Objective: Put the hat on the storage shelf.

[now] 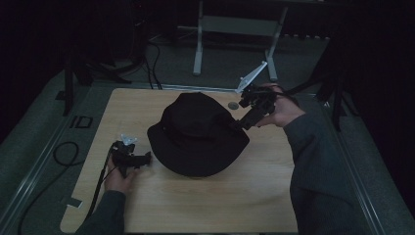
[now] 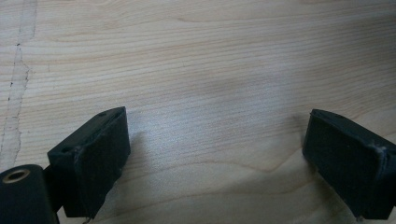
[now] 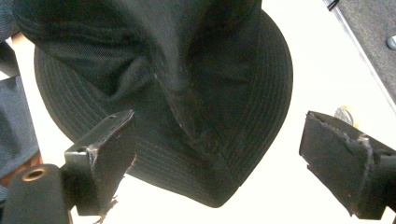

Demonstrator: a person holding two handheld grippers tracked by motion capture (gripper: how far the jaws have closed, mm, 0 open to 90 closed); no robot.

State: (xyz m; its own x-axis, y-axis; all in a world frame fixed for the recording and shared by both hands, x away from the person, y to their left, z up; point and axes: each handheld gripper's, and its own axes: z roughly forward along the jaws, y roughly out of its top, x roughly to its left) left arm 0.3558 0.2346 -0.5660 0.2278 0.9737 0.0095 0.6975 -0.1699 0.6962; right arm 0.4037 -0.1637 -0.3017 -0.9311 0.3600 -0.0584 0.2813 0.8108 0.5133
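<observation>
A black bucket hat [image 1: 195, 133] lies brim-down in the middle of the wooden table [image 1: 205, 205]. My right gripper [image 1: 237, 124] hovers at the hat's right brim with its jaws wide apart. In the right gripper view the hat [image 3: 187, 84] spreads beyond the open gripper [image 3: 217, 158], and its brim edge dips between the jaws without touching them. My left gripper [image 1: 146, 159] rests low by the hat's left brim. It is open [image 2: 215, 158], with bare wood [image 2: 210, 70] between its fingers.
A small round grey disc [image 1: 233, 105] sits on the table behind the hat, near the right hand. A cable [image 1: 66, 154] loops on the floor at the left. A white metal frame [image 1: 235, 29] stands behind the table. Bare tabletop lies in front of the hat.
</observation>
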